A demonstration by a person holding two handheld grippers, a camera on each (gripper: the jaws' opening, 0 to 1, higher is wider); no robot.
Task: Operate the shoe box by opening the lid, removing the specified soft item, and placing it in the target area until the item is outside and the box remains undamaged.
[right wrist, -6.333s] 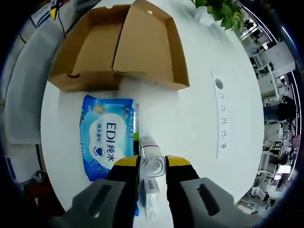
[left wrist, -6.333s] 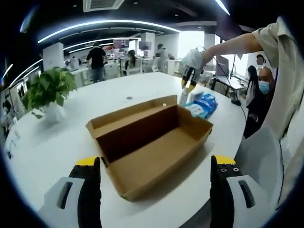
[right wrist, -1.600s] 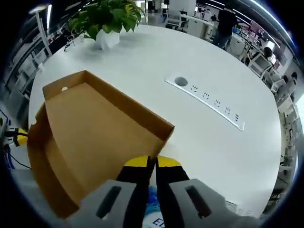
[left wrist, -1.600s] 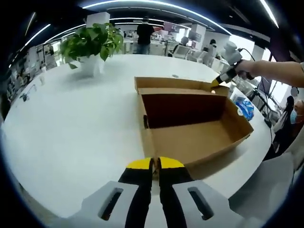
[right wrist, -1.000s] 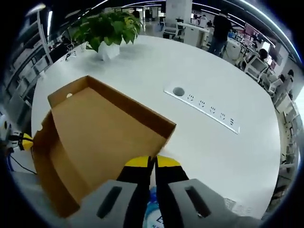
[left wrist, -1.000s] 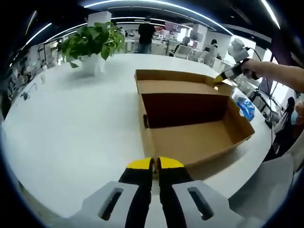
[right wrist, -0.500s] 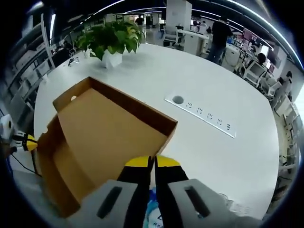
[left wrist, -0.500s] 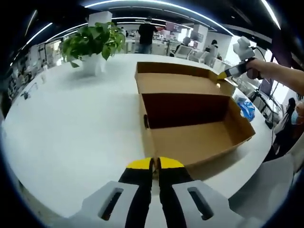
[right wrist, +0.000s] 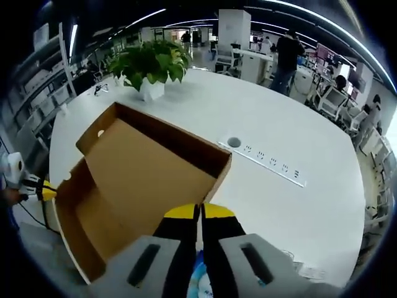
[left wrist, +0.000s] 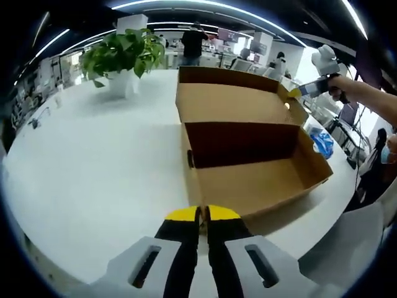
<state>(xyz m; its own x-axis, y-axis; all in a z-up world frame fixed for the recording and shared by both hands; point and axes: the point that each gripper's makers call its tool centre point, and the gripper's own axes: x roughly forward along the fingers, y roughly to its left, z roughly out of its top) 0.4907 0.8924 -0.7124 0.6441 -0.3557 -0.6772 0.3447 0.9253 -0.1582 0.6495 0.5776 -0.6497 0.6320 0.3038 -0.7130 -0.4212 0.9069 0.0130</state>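
One shoe box (left wrist: 248,167) sits on the white table (left wrist: 93,167), its tray showing a bare cardboard floor with nothing visible inside. Its lid (left wrist: 232,102) stands raised at 12 o'clock.

Your left gripper (left wrist: 203,214) has its jaws pressed together on the tray's near wall. Your right gripper (right wrist: 200,212) has its jaws pressed together on the lid's edge.

The soft item, one blue wipes pack (left wrist: 322,141), lies on the table at 3 o'clock of the box in the left gripper view. In the right gripper view you see one potted plant (right wrist: 151,65) at 11 o'clock and one socket strip (right wrist: 267,164) at 2 o'clock.
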